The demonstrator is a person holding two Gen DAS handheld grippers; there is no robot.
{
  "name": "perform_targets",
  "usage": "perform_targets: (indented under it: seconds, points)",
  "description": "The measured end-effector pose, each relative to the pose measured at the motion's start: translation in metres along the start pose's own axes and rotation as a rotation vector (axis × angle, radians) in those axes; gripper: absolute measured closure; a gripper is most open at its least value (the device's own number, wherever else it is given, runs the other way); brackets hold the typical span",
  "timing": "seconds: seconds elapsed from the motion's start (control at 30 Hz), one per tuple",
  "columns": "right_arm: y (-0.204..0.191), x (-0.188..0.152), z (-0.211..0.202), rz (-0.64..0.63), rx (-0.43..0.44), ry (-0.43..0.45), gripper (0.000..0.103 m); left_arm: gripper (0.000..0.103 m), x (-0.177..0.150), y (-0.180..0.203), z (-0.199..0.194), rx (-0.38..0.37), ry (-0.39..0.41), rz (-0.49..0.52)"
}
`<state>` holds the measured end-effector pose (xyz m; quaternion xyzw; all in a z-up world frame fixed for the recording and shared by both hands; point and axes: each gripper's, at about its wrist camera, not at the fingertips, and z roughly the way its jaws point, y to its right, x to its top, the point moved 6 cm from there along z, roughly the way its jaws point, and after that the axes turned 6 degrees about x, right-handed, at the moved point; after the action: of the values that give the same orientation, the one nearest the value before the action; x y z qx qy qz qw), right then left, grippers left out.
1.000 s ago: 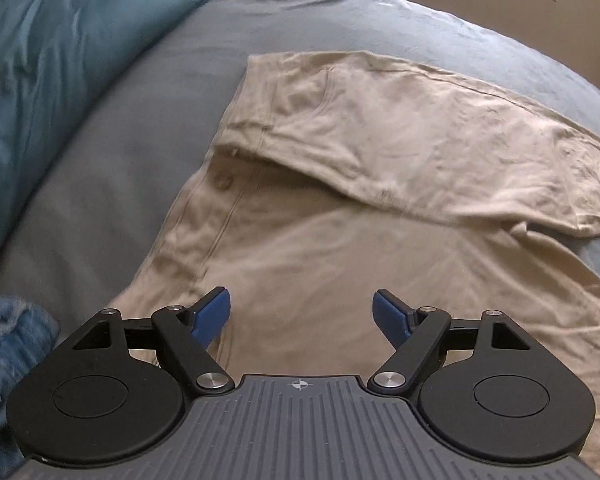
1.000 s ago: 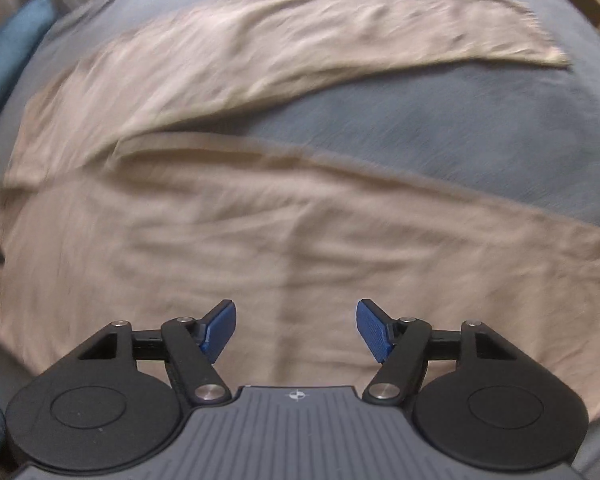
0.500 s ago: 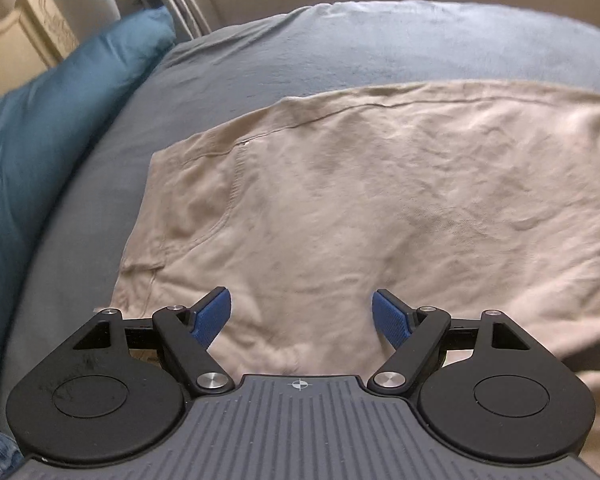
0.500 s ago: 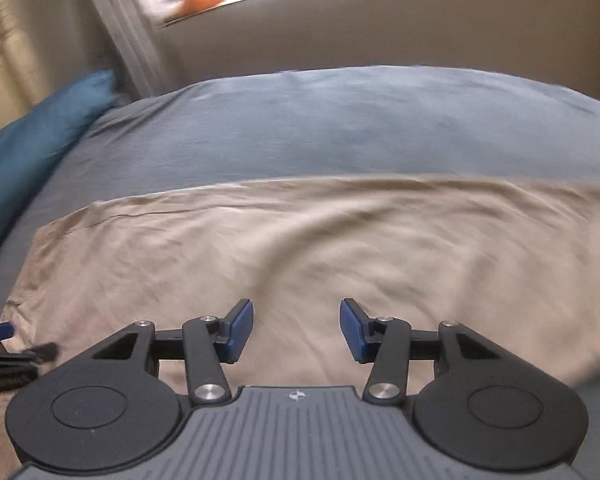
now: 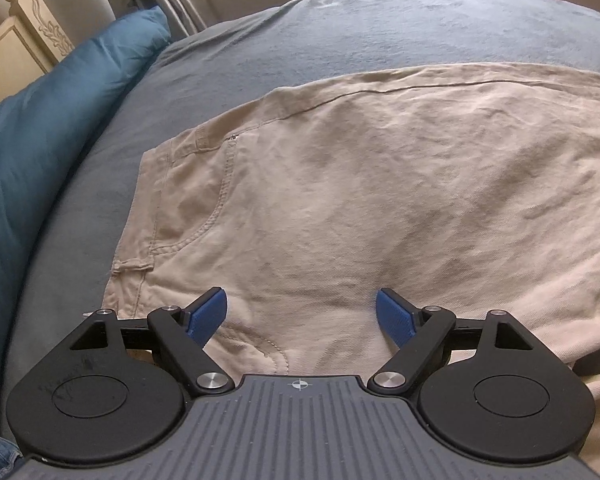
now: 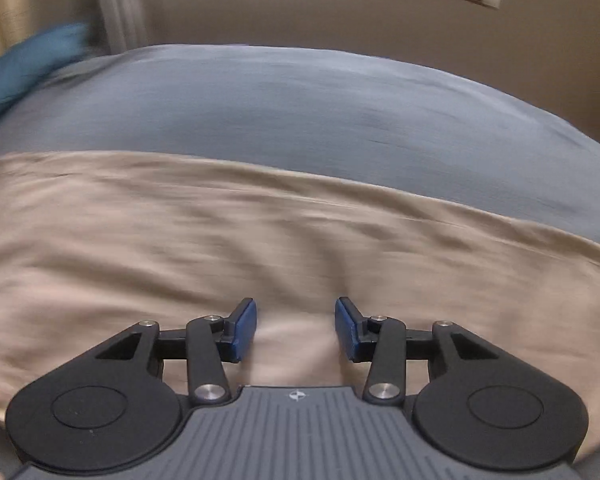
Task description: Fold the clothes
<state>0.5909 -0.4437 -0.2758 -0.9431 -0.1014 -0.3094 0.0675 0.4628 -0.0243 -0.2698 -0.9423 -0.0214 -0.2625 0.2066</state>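
Beige trousers (image 5: pixel 340 208) laid flat on grey-blue bed sheet (image 5: pixel 340 36), waistband twd blue pillow (image 5: pixel 40 152). Left gripper (image 5: pixel 302 314) held over the fabric, jaws wide, nothing gripped. Right gripper (image 6: pixel 296 330) jaws just been closing, gap remains; fabric seen between pads, not pinched.

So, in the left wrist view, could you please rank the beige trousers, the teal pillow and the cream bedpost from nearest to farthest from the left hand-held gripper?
1. Beige trousers: directly under and ahead of the left hand-held gripper, spread on the blue-grey bedcover.
2. Teal pillow: off to the left.
3. Cream bedpost: top left corner, behind the pillow.
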Motion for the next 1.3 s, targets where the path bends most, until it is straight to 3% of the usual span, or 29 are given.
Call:
perform_targets:
  seconds: [0.13,0.23,0.4,0.47,0.57,0.67,0.8,0.87,0.93,1.0,1.07,1.1,1.17,1.23,1.3]
  points:
    - [0.090,0.001,-0.006,0.158,-0.149,0.011,0.056,0.020,0.001,0.000,0.000,-0.003,-0.005,0.008]
    - [0.148,0.001,-0.010,0.354,-0.210,0.036,0.054,0.020,0.001,-0.002,-0.001,-0.004,-0.010,0.012]
    - [0.223,-0.007,-0.024,0.608,-0.354,0.060,0.060,0.020,0.000,-0.004,0.000,0.004,-0.028,0.001]
    - [0.240,-0.008,-0.029,0.639,-0.419,0.047,0.060,0.020,0.000,-0.003,0.000,0.013,-0.036,0.000]
    - [0.237,0.002,-0.041,0.629,-0.414,0.072,0.059,0.020,0.002,0.001,0.000,0.035,-0.051,0.013]
    - [0.198,0.020,-0.044,0.541,-0.201,0.105,0.059,0.019,0.003,0.002,0.000,0.051,-0.070,0.024]
    - [0.140,0.039,-0.011,0.384,-0.044,-0.008,0.060,0.019,0.006,0.006,0.000,0.063,-0.074,0.076]
    - [0.134,0.048,0.016,0.388,-0.064,-0.071,0.060,0.018,0.006,0.008,0.002,0.061,-0.062,0.120]
    - [0.151,0.059,0.037,0.462,-0.155,-0.097,0.061,0.017,0.004,0.008,0.002,0.048,-0.037,0.165]
    - [0.177,0.070,0.032,0.594,-0.295,-0.055,0.060,0.017,0.004,0.006,0.001,0.023,-0.023,0.197]
    - [0.190,0.070,0.014,0.711,-0.352,0.003,0.059,0.017,0.003,0.002,0.001,-0.015,-0.022,0.218]
    - [0.190,0.066,0.002,0.751,-0.335,0.039,0.059,0.017,0.003,0.001,0.002,-0.035,-0.019,0.223]
    - [0.175,0.057,-0.019,0.766,-0.213,0.095,0.059,0.015,0.003,-0.001,0.005,-0.070,-0.012,0.228]
    - [0.147,0.046,-0.024,0.682,-0.087,0.057,0.059,0.011,0.003,-0.003,0.010,-0.092,-0.007,0.224]
    - [0.119,0.024,-0.025,0.546,-0.058,-0.018,0.059,0.010,0.003,-0.006,0.013,-0.111,0.005,0.195]
